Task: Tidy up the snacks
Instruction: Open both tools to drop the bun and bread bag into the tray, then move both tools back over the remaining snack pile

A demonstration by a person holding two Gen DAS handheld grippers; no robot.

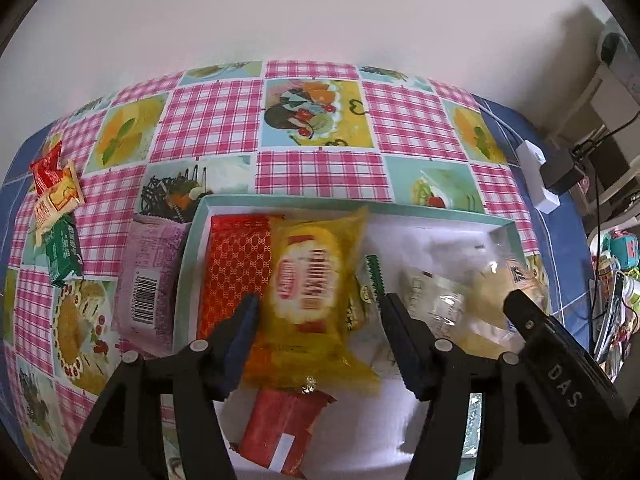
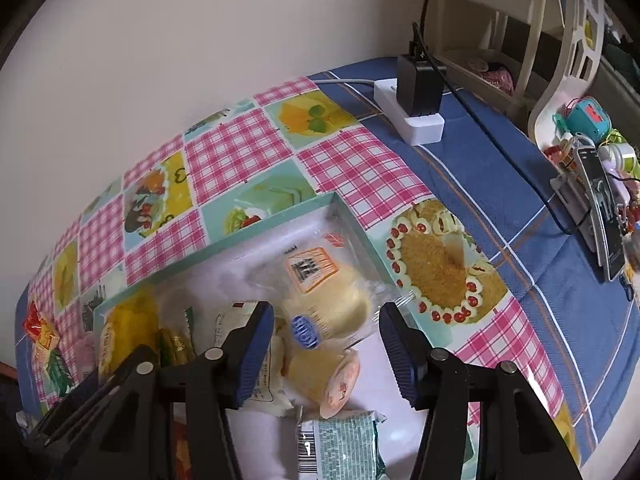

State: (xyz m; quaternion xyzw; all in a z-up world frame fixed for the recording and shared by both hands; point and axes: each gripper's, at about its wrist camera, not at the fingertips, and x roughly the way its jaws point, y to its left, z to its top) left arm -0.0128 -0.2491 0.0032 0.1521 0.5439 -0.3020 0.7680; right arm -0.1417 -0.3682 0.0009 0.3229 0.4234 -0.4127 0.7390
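A shallow box with a mint-green rim [image 1: 280, 200] lies on the checked tablecloth and holds several snack packets. My left gripper [image 1: 318, 316] hangs over it, open, with a yellow snack packet [image 1: 312, 280] between its fingers; the right pad stands clear of it. The packet rests on a red patterned packet [image 1: 232, 268]. My right gripper [image 2: 326, 340] is over the right end of the box [image 2: 260, 228], shut on a clear-wrapped bun packet [image 2: 328, 304]. More wrapped buns [image 2: 320, 376] and a green-white packet [image 2: 340, 448] lie beneath.
Outside the box, a pink packet [image 1: 148, 280] lies along its left wall. Small red, yellow and green packets [image 1: 56, 200] sit near the table's left edge. A white power strip with a black charger [image 2: 416, 112] and a phone on a stand [image 2: 604, 208] are at the right.
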